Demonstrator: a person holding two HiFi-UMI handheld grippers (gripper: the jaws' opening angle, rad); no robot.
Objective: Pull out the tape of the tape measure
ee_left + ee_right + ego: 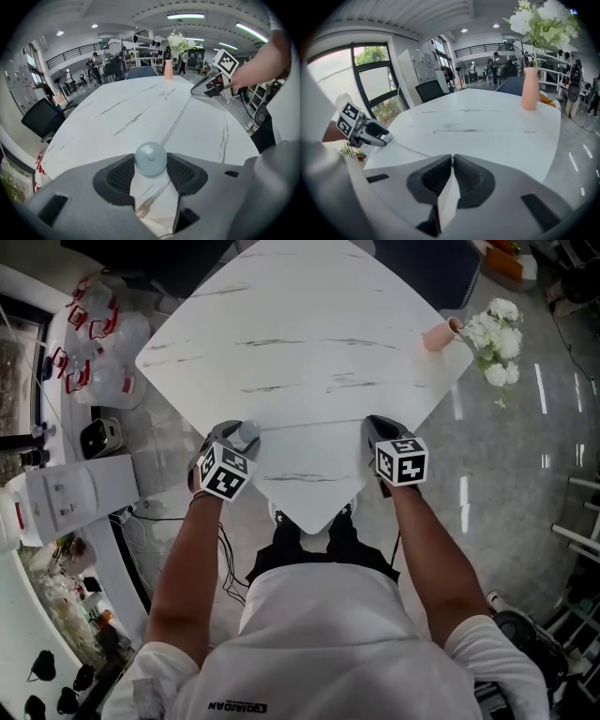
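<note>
1. A person stands at the near corner of a white marbled surface (pixel 300 334), which is set like a diamond, and holds a gripper in each hand.
2. The left gripper (pixel 236 440) is at about 11 o'clock from the person, low over the surface's near left edge. Its jaws are clenched on a small round, pale blue-grey tape measure (pixel 150 158), one pad pressing on each side.
3. The right gripper (pixel 378 426) is at about 1 o'clock, by the near right edge. Its jaws are pinched together.
4. A thin tape (pixel 309 424) runs across the surface from the tape measure to the right gripper. In the right gripper view it reaches the pinched jaws, which grip its end.
5. A pink vase (pixel 438 336) of white flowers (pixel 497 338) stands at the surface's far right corner, about 2 o'clock, well apart from both grippers.
</note>
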